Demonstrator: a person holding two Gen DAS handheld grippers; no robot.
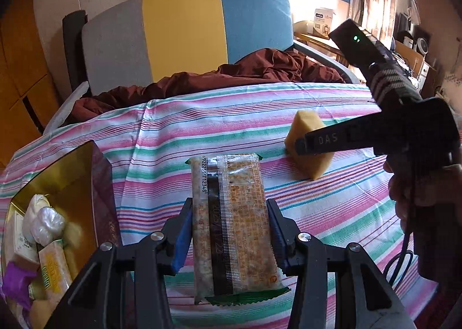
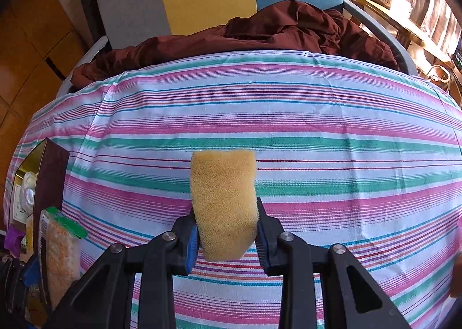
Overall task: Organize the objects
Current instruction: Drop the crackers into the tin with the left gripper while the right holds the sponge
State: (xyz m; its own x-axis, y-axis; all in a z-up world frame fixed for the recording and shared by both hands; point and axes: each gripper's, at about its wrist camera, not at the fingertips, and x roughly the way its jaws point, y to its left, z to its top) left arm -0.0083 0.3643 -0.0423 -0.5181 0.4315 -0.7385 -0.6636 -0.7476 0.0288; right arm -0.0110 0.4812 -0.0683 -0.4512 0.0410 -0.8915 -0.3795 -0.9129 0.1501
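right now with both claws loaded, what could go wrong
1. The left claw grips the slick snack pack only across its middle; it may slide out.
2. The sponge is squashed in the right claw, so it could spring loose.
3. The box at the left is already crowded; drops may land on its rim.

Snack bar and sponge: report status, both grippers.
Left gripper shut on snack bar. Right gripper shut on yellow sponge. Box at left holds items. Striped cloth between, nothing blocking.
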